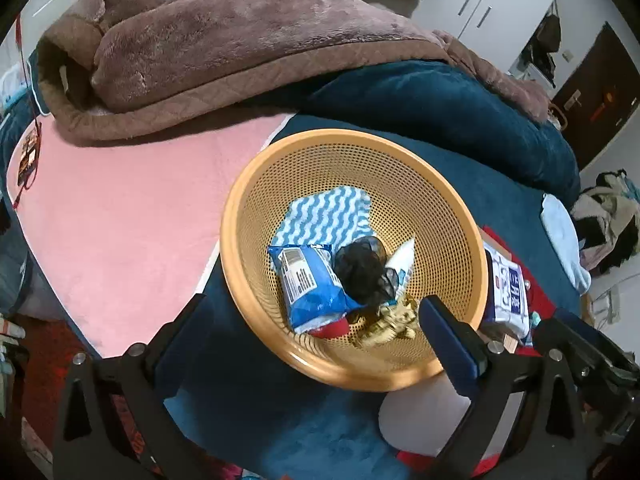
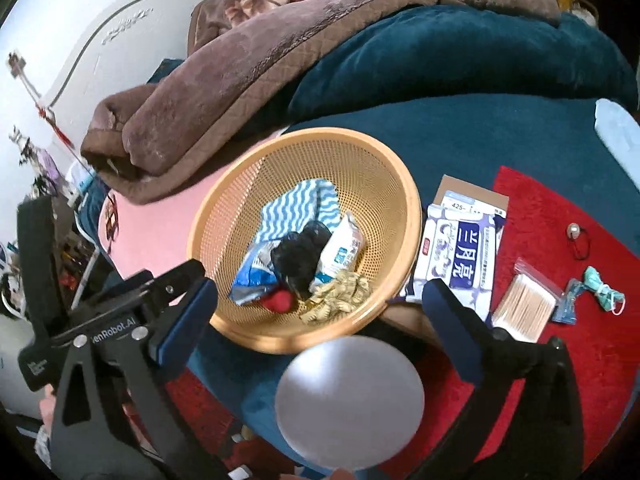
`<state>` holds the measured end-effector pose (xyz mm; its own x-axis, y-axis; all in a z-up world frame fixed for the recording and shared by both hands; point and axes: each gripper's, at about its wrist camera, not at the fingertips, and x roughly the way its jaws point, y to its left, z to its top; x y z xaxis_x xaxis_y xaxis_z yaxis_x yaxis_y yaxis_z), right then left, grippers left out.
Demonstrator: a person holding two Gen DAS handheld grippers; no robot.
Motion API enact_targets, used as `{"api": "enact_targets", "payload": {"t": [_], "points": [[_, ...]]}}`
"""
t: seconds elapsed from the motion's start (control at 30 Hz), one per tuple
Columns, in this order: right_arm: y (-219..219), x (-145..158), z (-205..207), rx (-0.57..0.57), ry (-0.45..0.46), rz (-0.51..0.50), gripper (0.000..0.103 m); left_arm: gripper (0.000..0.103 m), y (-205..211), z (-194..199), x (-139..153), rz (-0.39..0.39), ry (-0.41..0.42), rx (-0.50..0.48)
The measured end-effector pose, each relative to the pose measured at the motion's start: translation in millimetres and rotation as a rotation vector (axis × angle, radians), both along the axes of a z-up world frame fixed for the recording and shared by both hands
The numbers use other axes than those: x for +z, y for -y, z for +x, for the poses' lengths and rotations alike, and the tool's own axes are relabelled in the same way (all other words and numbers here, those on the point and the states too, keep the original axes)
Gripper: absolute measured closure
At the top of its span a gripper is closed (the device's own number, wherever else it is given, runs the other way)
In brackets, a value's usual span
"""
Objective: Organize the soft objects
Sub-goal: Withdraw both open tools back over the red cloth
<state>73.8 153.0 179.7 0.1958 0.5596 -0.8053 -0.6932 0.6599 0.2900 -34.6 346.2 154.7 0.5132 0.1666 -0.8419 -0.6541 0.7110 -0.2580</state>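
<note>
Sitting mid-frame on the bed: round orange perforated plastic basket (image 2: pixel 304 240) holding soft items. Lying right of it, white-and-purple tissue pack (image 2: pixel 460 256), long axis toward right tongs (image 2: pixel 320 300), nearer than left tongs (image 1: pixel 312 320). Both released, empty.

Round perforated plastic basket (image 1: pixel 256 184): orange-tan.
Folded cloth in basket (image 1: pixel 326 216): blue and white wavy stripes.
Crinkly snack packet (image 1: pixel 308 280): bright blue with white label panel.
Crumpled mesh bundle (image 1: pixel 360 268): black.
Small soft red item (image 2: pixel 280 302): solid red.
Plush bed cover (image 1: pixel 460 160): deep teal.
Flat sheet (image 1: pixel 120 220): pale pink.
Quilted fleece blanket (image 1: pixel 240 40): mauve-brown.
Rectangular tissue pack (image 2: pixel 460 252): white and purple-blue, printed characters.
Fuzzy mat (image 2: pixel 540 220): red.
</note>
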Motion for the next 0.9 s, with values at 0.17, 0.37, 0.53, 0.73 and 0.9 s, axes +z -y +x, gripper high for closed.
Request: {"api": "enact_targets", "payload": {"t": [0.17,0.37,0.53,0.73,0.9], "points": [[8,4,-6,-0.004,0.001,-0.002,0.0,0.001,11,-6,7,0.015,-0.004,-0.009],[21,12,-17,-0.009,0.011,0.006,0.0,0.001,25,-14,15,0.021,0.001,-0.024],[34,15,-26,-0.014,0.017,0.005,0.0,0.001,39,-18,21,0.025,0.006,-0.043],[48,20,-33,-0.025,0.025,0.009,0.0,0.001,54,-22,30,0.035,0.009,-0.064],[63,23,-36,-0.039,0.028,0.015,0.0,0.001,68,-22,36,0.044,0.008,-0.084]]}}
